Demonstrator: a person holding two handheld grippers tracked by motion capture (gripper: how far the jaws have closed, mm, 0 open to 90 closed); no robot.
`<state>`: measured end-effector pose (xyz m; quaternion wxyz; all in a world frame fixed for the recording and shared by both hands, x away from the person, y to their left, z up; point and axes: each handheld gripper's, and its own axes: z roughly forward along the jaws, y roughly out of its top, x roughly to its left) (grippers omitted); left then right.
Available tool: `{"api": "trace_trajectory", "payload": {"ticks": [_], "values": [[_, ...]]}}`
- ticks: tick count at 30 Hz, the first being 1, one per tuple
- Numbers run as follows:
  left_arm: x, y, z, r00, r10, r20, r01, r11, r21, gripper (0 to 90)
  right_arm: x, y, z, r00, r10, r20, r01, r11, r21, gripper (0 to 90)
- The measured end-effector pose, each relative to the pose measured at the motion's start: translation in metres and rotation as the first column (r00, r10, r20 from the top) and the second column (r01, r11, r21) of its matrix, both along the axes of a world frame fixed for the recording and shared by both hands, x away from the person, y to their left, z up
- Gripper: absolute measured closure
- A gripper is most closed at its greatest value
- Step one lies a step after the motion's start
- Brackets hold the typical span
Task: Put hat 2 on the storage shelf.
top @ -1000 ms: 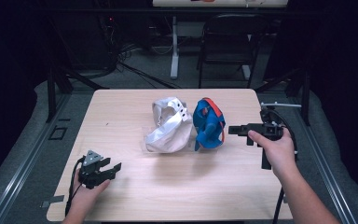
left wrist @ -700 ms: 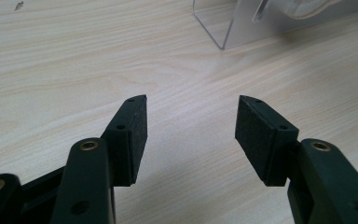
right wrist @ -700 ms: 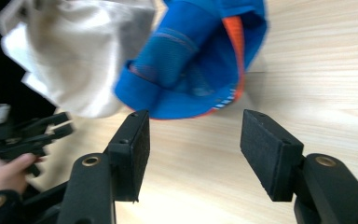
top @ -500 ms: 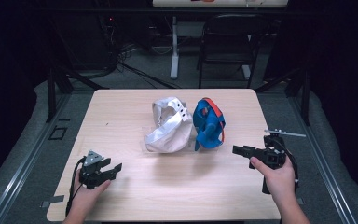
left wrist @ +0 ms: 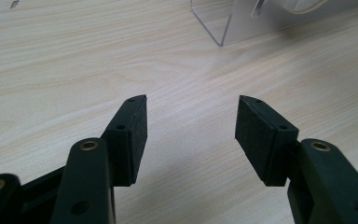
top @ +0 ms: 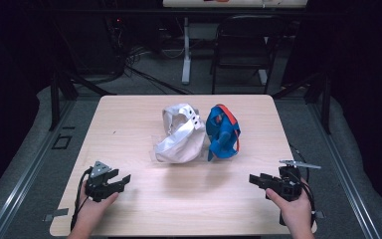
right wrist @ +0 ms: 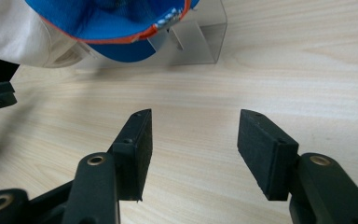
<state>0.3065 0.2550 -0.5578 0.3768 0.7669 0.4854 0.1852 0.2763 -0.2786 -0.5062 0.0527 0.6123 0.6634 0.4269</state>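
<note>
A white cap (top: pixel 181 134) and a blue cap with orange trim (top: pixel 223 132) stand side by side on clear stands in the middle of the wooden table (top: pixel 139 204). My left gripper (top: pixel 121 181) rests at the front left, open and empty, pointing right. At the front right my right gripper (top: pixel 255 180) is open and empty too, pointing left. The right gripper view has the blue cap (right wrist: pixel 116 23) and white cap (right wrist: pixel 18 37) at the top over a clear stand (right wrist: pixel 193 42). A corner of a clear stand (left wrist: pixel 233 23) lies ahead in the left gripper view.
A dark folding chair (top: pixel 241 45) and a white post (top: pixel 186 50) with cables stand on the floor beyond the table's far edge. Metal rails (top: pixel 25 174) run along both sides of the table.
My right gripper has drawn back from beside the blue cap toward the front right of the table. The left gripper has stayed put.
</note>
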Motion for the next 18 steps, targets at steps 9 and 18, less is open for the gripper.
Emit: {"api": "trace_trajectory", "payload": {"ticks": [9,18], "values": [[0.0,-0.001,0.0,0.9999,-0.009,-0.009,0.009,0.9999,0.008,44.5,-0.008,0.004,-0.024,0.999,-0.003,0.044,0.004,1.0,-0.024,46.0],[0.0,-0.003,-0.001,0.9999,-0.015,-0.004,0.015,0.9999,0.003,44.4,-0.012,0.007,-0.039,0.9985,-0.028,0.046,0.028,1.0,-0.004,45.8]]}}
